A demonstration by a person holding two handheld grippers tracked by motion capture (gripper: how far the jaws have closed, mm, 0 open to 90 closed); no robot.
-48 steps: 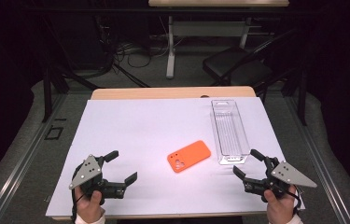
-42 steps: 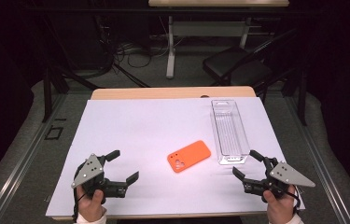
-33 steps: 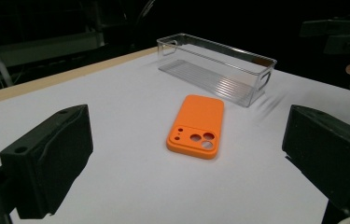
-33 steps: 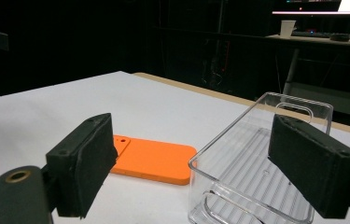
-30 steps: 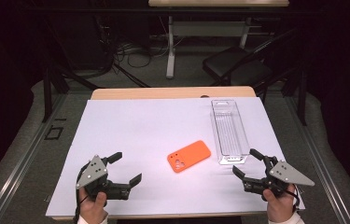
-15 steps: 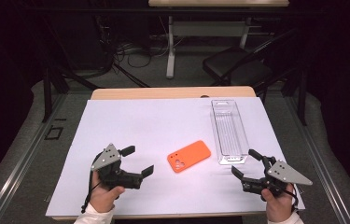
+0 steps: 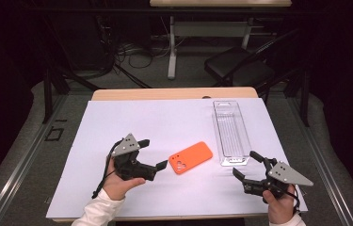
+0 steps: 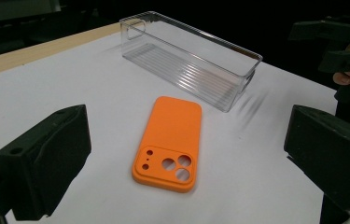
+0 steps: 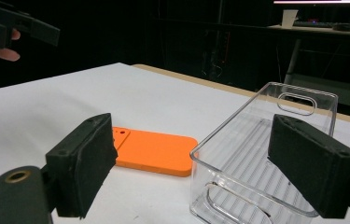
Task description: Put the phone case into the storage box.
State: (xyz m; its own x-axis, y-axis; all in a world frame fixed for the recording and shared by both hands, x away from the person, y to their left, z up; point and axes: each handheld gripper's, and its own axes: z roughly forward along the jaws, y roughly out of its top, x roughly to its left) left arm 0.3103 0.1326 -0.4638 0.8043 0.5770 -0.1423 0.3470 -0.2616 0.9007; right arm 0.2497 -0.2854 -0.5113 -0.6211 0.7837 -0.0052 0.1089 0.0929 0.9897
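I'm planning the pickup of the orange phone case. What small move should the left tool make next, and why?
Probably ease the left tool forward until its open jaws straddle the orange phone case. The case lies flat just ahead, untouched, beside the clear tray.

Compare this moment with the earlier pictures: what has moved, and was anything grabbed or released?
The left gripper has travelled from the table's near-left corner toward the orange phone case, and its open jaws now face the case without touching it. Nothing was grabbed or released. The right gripper stayed put, open, by the near end of the clear plastic tray; case and tray have not shifted.
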